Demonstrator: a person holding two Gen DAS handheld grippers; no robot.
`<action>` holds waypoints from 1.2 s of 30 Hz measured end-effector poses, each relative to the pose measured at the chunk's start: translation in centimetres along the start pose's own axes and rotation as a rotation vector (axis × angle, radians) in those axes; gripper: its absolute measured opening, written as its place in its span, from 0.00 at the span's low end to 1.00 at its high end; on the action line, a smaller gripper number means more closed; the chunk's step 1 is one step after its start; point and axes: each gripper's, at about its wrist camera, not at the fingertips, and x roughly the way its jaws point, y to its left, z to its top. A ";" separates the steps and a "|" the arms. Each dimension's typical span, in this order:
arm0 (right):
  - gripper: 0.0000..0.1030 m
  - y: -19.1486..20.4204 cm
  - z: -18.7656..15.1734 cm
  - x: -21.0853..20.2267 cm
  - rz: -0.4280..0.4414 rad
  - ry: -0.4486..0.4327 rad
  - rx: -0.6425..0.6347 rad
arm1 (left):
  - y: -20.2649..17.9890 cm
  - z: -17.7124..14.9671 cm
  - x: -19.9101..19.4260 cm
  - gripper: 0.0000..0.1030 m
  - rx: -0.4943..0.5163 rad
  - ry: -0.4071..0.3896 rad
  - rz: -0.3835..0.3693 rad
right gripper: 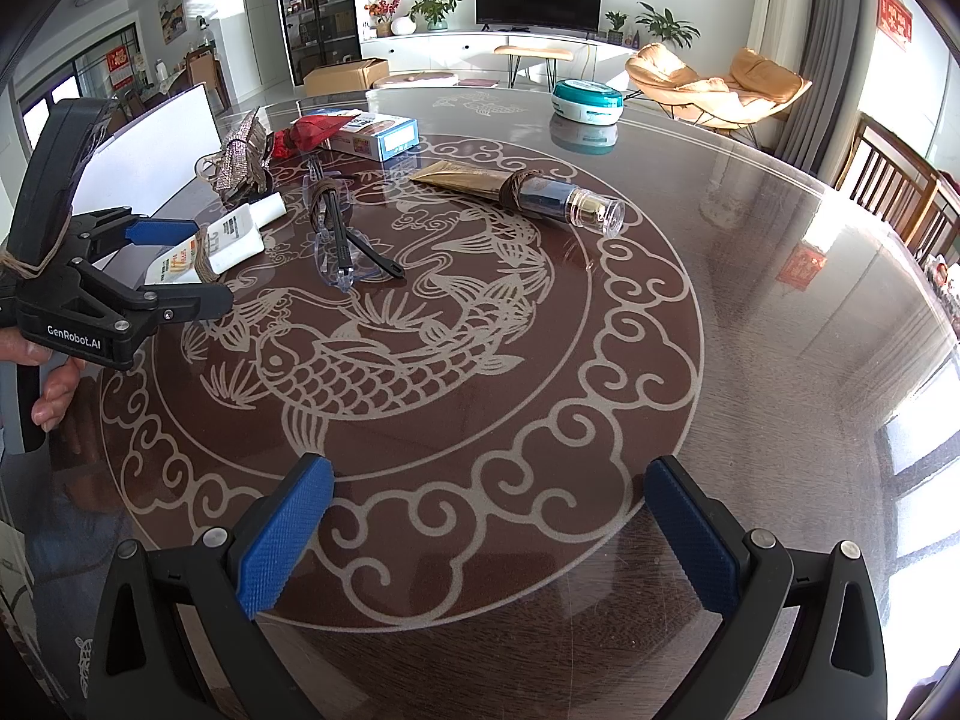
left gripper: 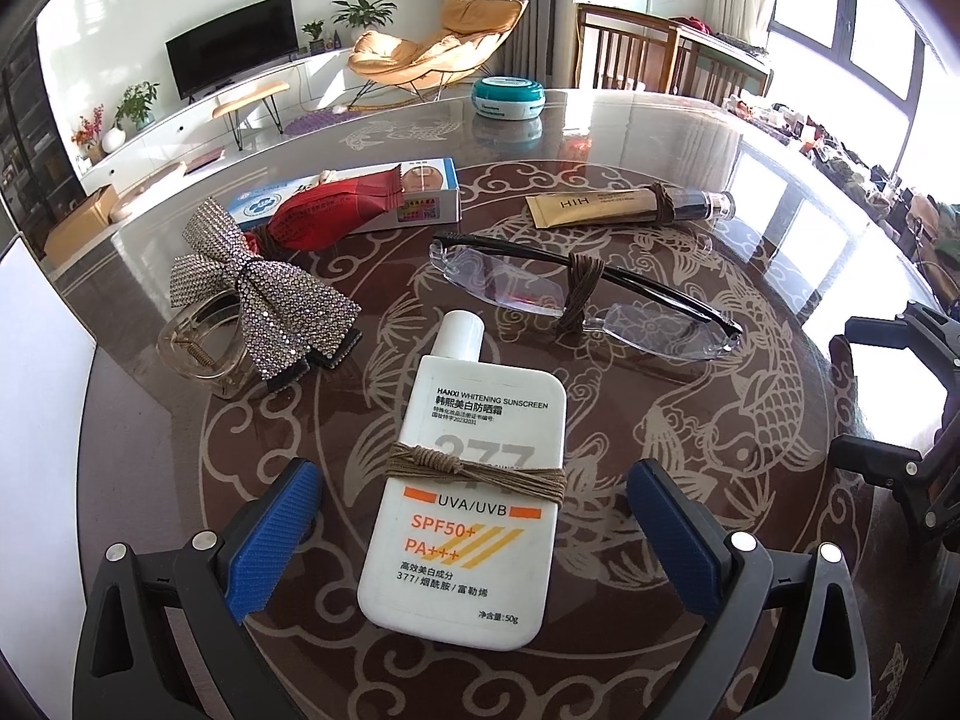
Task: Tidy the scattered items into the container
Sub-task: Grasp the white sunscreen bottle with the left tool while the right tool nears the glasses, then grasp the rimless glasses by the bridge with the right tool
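sunscreen bottle point(left gripper: 465, 516) — label readable left wrist | right wrist: edge-on

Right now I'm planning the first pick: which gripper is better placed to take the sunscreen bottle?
Left. The left gripper has its open jaws on either side of the sunscreen bottle. The right gripper hangs open over bare table, apart from it.

One sunscreen point(left gripper: 462, 504), one glasses point(left gripper: 576, 294), perhaps two tubes point(left gripper: 630, 207).

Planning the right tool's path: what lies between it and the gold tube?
Only bare patterned table lies between the open right tool and the gold tube, as the right wrist view shows.
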 end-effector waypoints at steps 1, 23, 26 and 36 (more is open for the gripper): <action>1.00 0.0 0.0 0.0 0.000 0.000 0.000 | 0.2 0.0 -0.4 0.56 -0.009 -0.014 0.004; 1.00 4.6 6.2 4.4 0.127 -0.001 -0.171 | 2.2 -8.2 -6.1 0.52 -0.316 -0.033 0.238; 1.00 7.0 9.3 6.8 0.167 -0.002 -0.226 | 2.3 -8.2 -6.0 0.52 -0.315 -0.032 0.239; 0.28 8.7 11.6 7.6 0.176 -0.055 -0.198 | 2.2 -8.2 -6.0 0.52 -0.314 -0.032 0.240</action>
